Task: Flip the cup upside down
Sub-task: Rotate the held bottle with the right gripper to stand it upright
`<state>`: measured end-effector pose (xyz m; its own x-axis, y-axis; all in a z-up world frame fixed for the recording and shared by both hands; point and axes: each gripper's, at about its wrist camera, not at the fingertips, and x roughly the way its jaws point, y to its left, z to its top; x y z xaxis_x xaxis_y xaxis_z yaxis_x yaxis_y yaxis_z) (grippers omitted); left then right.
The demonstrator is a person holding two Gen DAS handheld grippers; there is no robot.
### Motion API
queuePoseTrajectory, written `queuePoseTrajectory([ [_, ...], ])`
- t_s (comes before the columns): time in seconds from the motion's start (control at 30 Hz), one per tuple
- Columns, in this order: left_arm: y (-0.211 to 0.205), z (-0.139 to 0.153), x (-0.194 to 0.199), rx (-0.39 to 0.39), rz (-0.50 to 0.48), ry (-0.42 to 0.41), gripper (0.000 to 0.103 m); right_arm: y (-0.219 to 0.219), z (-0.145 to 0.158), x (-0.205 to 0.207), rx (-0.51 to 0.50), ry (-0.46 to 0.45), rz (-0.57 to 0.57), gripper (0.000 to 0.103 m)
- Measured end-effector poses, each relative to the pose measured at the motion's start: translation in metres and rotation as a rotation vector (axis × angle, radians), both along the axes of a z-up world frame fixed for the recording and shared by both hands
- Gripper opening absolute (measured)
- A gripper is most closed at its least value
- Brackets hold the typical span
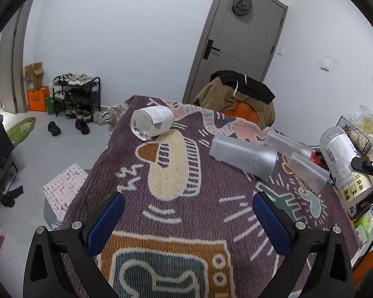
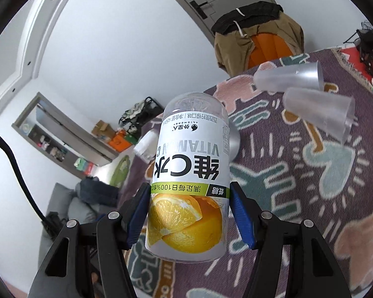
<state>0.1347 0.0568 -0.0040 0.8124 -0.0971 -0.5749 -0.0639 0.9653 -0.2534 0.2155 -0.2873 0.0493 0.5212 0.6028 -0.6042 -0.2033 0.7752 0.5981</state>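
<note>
Two grippers: right hand-held gripper (image 2: 189, 211) pinches the cup (image 2: 190, 193); left hand-held gripper (image 1: 189, 219) is spread, pinching nothing, above the near part of the bench (image 1: 211, 223).
Cup: cut-off drink bottle with an orange-fruit label, held in the air over the right side of the bench, clear of the woven cloth (image 2: 310, 198).
Grip: blue pads (image 2: 241, 218) press on opposite sides of the label's lower band, probably so the smooth plastic wall does not slip as the wrist rolls.
Axis: long axis runs along the fingers, away from the camera and slightly tilted; the domed closed base is the far end, and the print reads inverted.
Mouth: end near the camera; whether it is open cannot be told.
Judgement: seems mid-flip, base uppermost; setting it mouth-down on the cloth remains.
Others: three frosted cups (image 1: 243, 156) lie on their sides toward the far right; a white-wrapped glass (image 1: 153, 123) lies on its side at far left.
Risk: the soft cloth may let a narrow rim wobble.
</note>
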Motion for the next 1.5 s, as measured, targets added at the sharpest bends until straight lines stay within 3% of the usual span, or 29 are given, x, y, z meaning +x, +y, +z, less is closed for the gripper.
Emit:
queuePoseTrajectory([
  [0.13, -0.005, -0.004, -0.015, 0.038, -0.01, 0.001, 0.103, 0.011, -0.012, -0.02, 0.008, 0.008, 0.029, 0.063],
  [0.43, -0.001, -0.018, -0.032, 0.021, -0.034, 0.039, 0.103, 0.026, -0.04, -0.052, -0.015, 0.021, 0.042, 0.064],
  [0.77, 0.0, -0.027, -0.025, -0.01, -0.026, 0.062, 0.103, 0.035, -0.095, -0.053, -0.071, 0.105, 0.033, 0.064],
  [1.07, -0.016, -0.031, -0.019, -0.014, -0.062, 0.069, 0.103, 0.039, -0.115, -0.055, -0.113, 0.117, 0.051, 0.064],
  [1.27, -0.023, -0.031, -0.014, -0.027, -0.075, 0.08, 0.103, 0.03, -0.124, -0.05, -0.077, 0.166, 0.045, 0.064],
  [1.3, -0.025, -0.031, -0.013, -0.029, -0.077, 0.082, 0.103, 0.028, -0.124, -0.05, -0.062, 0.169, 0.044, 0.067],
  [1.4, -0.031, -0.027, -0.012, -0.021, -0.08, 0.082, 0.103, 0.02, -0.117, -0.057, -0.028, 0.137, 0.037, 0.094],
  [1.5, -0.037, -0.023, -0.011, -0.015, -0.09, 0.085, 0.103, 0.015, -0.107, -0.061, -0.018, 0.101, 0.036, 0.095],
])
